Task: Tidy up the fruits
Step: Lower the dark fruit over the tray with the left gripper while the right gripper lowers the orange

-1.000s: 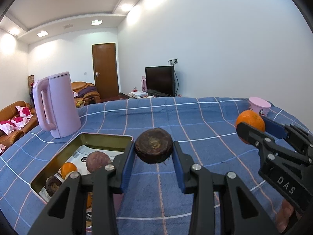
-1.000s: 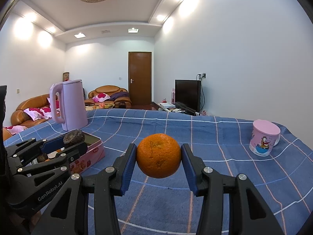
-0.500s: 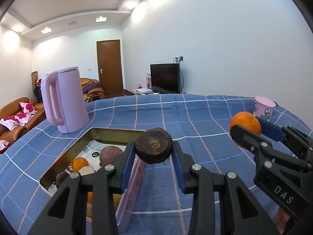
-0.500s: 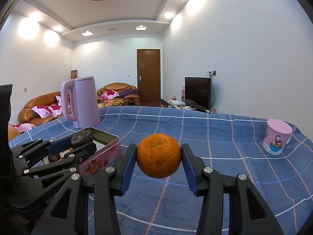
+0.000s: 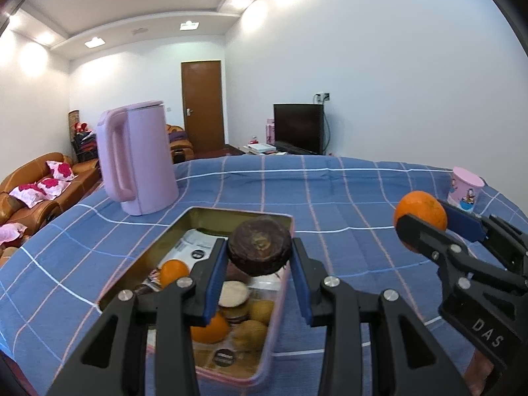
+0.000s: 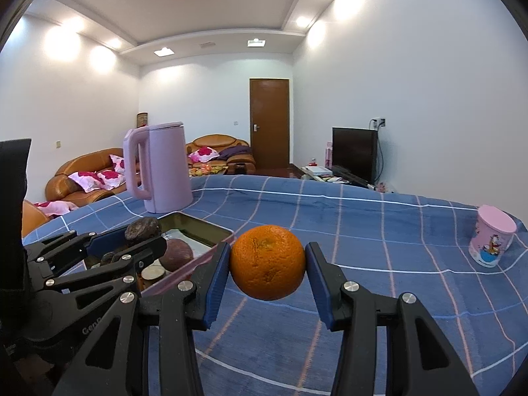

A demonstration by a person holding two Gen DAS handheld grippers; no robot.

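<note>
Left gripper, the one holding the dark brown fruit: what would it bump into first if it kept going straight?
Probably the tin's far end or the blue tablecloth just past it; depth is unclear. The left gripper hangs over the tin.

Left gripper (image 5: 259, 257) clamped on dark brown fruit (image 5: 259, 250), above open tin (image 5: 280, 292) of fruits. At three o'clock, right gripper (image 5: 425, 222) pinching orange (image 5: 419, 210).
</note>
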